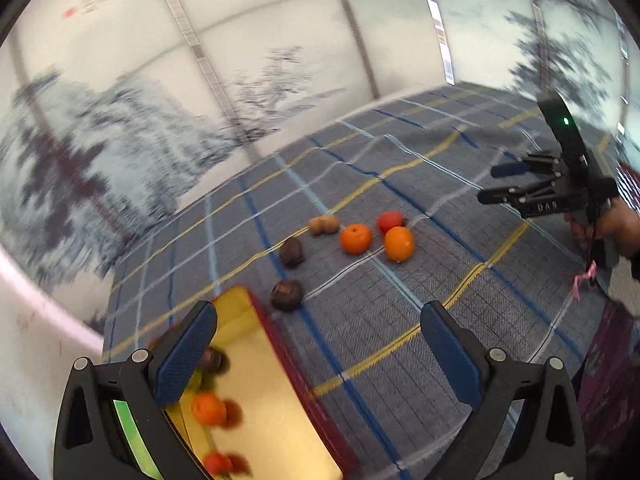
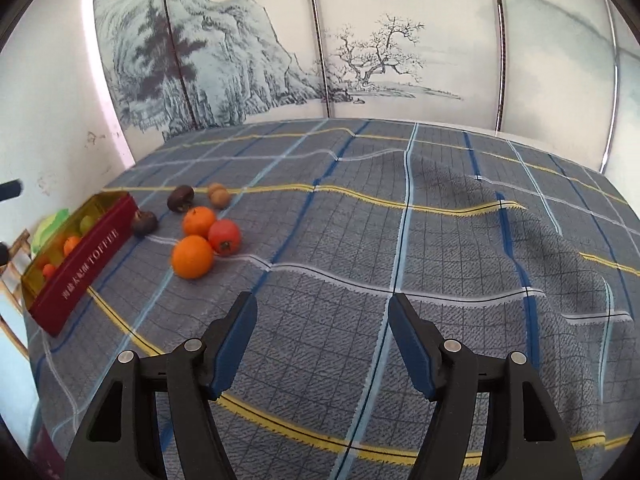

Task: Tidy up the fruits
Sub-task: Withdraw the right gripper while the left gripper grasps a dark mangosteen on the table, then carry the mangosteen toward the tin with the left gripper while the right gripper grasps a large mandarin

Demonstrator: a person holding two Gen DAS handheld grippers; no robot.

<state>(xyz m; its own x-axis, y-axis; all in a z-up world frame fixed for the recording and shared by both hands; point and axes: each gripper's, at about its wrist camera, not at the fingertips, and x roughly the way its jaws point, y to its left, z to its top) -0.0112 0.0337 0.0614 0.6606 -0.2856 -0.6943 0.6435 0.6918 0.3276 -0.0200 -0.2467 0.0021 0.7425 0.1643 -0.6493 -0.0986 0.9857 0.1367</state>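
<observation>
Writing: "TOFFEE" in pale capitals, with smaller characters beside it that cannot be read, is seen on the red side of the box (image 2: pixel 82 270) in the right wrist view only. Blurred letters are seen on the right tool's body in the left wrist view; they cannot be made out with certainty.
Box: gold inside, red outside, set at the left edge of the checked cloth (image 2: pixel 360 240) covering the counter. Small orange, red, green and dark fruits are held in it.
Loose fruits: a cluster is seen on the cloth just beside the box's far end — two oranges (image 2: pixel 192 256) (image 2: pixel 199 221), a red persimmon-like fruit (image 2: pixel 224 237) touching them, two dark brown fruits (image 2: pixel 180 198) (image 2: pixel 144 223) and a pair of small tan ones (image 2: pixel 218 195).
Left tool (image 1: pixel 318 332): jaws held wide apart, nothing between them, poised over the box's near corner; this view is blurred.
Right tool (image 2: pixel 322 322): jaws apart, nothing gripped, only cloth beneath — well away from the fruits.
Left wrist view only: the right tool seen from outside, a green light on its body, a hand (image 1: pixel 612 226) on its handle.
Right wrist view only: a sharp ink landscape on the wall panels (image 2: pixel 280 60), the box's lettering.
</observation>
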